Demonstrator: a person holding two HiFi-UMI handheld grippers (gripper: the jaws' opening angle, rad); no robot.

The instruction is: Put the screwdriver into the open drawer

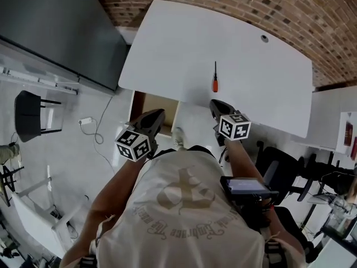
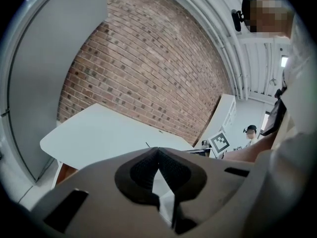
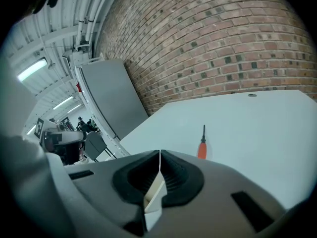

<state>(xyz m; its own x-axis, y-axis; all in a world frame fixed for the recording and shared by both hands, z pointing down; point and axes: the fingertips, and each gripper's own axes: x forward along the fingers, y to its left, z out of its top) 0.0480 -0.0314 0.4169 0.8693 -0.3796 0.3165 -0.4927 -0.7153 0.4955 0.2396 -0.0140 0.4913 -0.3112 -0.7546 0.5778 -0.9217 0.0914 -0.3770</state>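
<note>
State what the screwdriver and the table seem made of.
Screwdriver: orange handle, likely plastic by its flat bright colour; thin dark shaft, probably metal. Table: smooth matte white top, perhaps laminate; the look leaves it open.

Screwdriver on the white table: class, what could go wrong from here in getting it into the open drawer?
The right gripper is shut; if it arrives closed it could nudge the screwdriver and roll it across the table. The left gripper hangs over the open drawer and might block the drop.
</note>
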